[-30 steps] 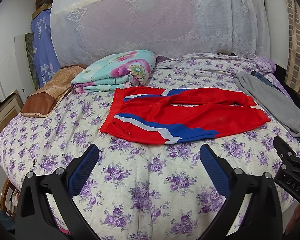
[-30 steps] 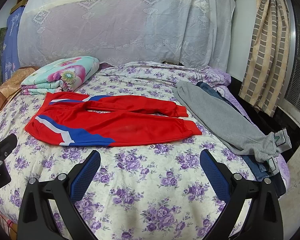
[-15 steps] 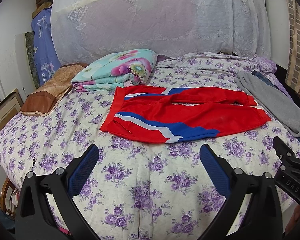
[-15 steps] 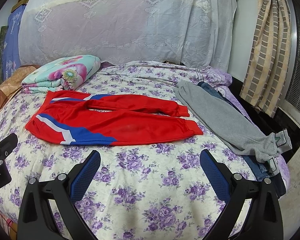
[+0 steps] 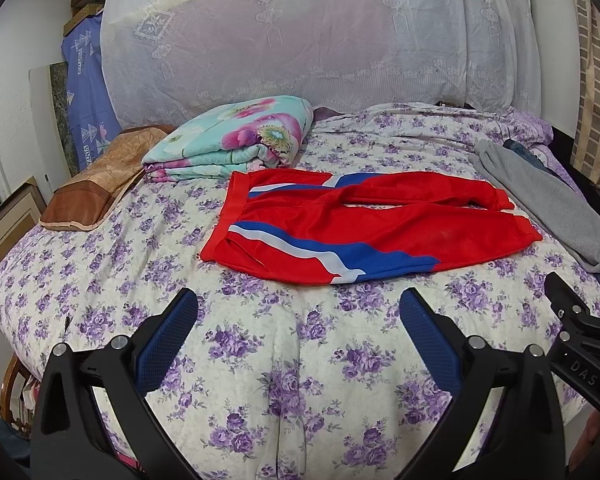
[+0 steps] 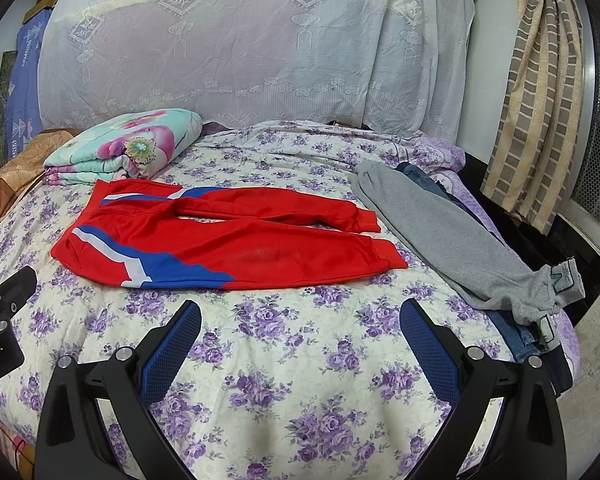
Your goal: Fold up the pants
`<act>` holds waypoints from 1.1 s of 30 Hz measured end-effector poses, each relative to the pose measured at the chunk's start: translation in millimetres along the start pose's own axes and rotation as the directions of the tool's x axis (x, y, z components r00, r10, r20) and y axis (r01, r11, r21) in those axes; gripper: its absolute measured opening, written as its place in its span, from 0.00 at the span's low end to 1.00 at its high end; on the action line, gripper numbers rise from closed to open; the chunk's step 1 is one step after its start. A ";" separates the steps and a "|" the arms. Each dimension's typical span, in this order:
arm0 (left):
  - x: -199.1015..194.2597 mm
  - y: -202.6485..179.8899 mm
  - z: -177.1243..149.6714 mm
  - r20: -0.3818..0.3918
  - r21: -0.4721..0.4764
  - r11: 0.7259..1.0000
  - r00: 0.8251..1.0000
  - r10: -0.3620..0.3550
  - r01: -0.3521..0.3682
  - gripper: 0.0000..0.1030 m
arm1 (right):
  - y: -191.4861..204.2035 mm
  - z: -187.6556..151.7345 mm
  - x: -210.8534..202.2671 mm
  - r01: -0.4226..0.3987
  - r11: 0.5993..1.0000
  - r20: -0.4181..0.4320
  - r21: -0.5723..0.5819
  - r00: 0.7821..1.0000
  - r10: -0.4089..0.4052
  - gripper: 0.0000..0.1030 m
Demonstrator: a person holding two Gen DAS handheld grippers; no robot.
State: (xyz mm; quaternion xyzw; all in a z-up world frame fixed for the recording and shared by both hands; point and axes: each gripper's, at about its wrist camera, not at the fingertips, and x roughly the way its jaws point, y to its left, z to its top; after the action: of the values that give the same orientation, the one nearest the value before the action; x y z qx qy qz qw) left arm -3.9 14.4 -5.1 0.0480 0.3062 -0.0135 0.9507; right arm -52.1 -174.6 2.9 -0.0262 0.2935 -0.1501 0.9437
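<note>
Red track pants (image 5: 364,224) with blue and white stripes lie flat on the purple-flowered bed cover (image 5: 260,340), waistband to the left, legs to the right; they also show in the right wrist view (image 6: 228,240). My left gripper (image 5: 298,312) is open and empty, hovering near the bed's front edge, short of the pants. My right gripper (image 6: 300,316) is open and empty, also short of the pants, towards the leg end.
Grey sweatpants (image 6: 452,232) lie over jeans (image 6: 524,332) at the bed's right edge. A folded floral blanket (image 5: 236,140) and a brown pillow (image 5: 100,184) sit at the back left. A lace-covered headboard (image 5: 300,40) stands behind. A curtain (image 6: 540,80) hangs at right.
Both grippers have drifted slightly; the pants sit a little lower and nearer in both views. Both stay open and empty.
</note>
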 end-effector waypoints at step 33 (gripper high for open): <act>164.2 57.1 4.8 -0.326 -0.411 0.908 0.917 -0.231 0.083 0.95 | -13.4 -21.2 60.2 -0.085 0.994 -0.113 0.065 0.989 0.092 0.97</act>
State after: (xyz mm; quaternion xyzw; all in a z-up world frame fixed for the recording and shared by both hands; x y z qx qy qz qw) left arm 135.4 71.3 -92.2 -0.1651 0.4778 -0.0213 0.8625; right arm -20.4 -204.6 -45.7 0.0240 0.3442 -0.1182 0.9311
